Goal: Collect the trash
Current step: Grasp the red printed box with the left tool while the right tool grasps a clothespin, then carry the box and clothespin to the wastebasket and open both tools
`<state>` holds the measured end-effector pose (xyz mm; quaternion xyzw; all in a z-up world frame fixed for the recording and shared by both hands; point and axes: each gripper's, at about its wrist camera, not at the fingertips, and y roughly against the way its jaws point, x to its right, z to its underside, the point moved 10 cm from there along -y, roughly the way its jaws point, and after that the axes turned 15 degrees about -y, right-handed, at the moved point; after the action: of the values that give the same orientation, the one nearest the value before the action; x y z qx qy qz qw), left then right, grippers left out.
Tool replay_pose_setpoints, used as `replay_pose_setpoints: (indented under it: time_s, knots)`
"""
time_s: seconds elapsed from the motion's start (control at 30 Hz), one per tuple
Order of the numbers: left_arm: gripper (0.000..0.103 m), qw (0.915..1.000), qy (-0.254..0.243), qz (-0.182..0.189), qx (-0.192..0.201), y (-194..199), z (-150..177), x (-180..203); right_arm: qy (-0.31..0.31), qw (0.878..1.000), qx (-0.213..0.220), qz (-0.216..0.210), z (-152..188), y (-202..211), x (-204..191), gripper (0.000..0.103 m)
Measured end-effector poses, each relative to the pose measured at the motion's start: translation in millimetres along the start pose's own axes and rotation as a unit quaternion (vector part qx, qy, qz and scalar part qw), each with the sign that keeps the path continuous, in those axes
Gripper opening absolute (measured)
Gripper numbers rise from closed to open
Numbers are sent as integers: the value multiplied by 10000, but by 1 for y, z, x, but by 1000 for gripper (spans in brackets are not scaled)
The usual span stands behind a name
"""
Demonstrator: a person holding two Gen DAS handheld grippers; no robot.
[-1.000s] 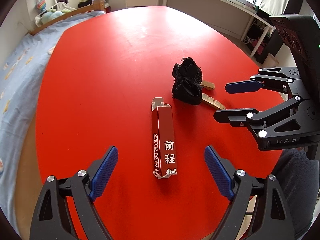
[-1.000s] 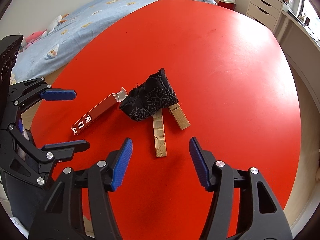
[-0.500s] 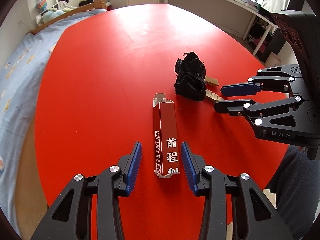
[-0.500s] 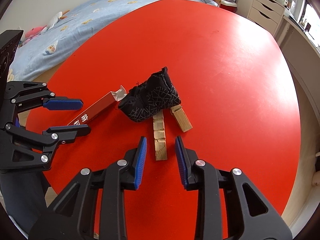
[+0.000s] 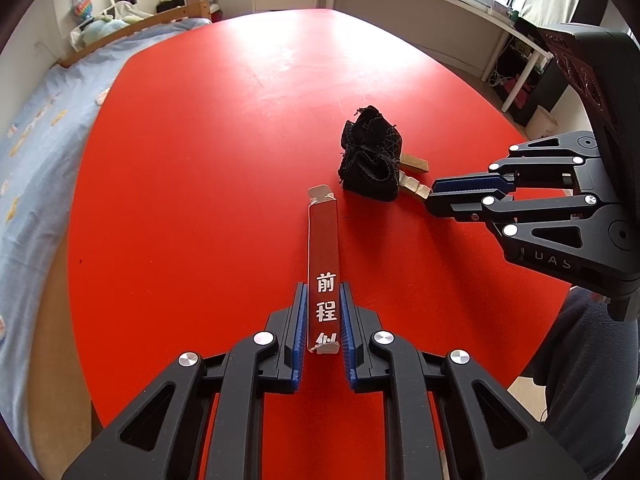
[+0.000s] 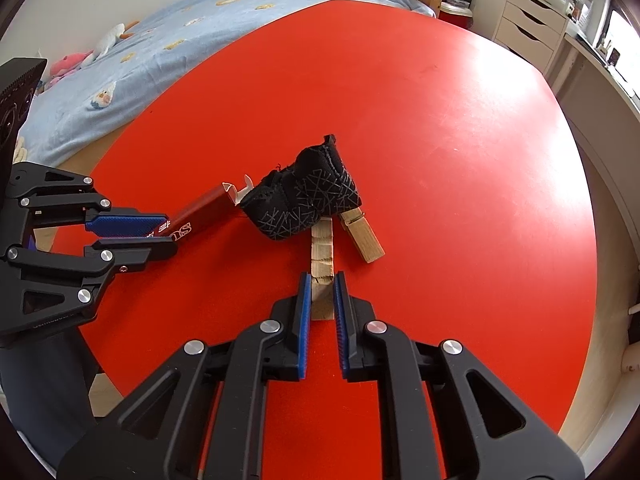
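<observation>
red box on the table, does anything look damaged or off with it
Yes. The red box has its far end flap torn open, showing white card, and its near end, between the left tool's closing pads, looks ragged too. It lies flat on the red table, beside a crumpled black cloth.

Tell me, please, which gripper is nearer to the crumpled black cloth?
Right. The right gripper is shut on a wooden clothespin whose far end runs under the black cloth. The left gripper, closing on the red carton's near end, sits farther away.
</observation>
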<state>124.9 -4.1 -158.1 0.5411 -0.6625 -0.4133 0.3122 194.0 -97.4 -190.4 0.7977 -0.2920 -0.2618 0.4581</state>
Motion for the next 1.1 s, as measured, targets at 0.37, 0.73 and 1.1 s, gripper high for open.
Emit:
replay_pose_setpoints:
  time_s: [0.37,0.73,1.1]
  knots:
    - [15,9999,38,44,111,11,-2,3,-53,9999,136,-37,1,17,-1,10]
    - [15,9996,52,28,276,30,1,1,-96,9995,284,-72,8,42,-2,10]
    - [15,9986,-42,18,528,63,5,8,-135,9984,533,-143,26,82,-5,11]
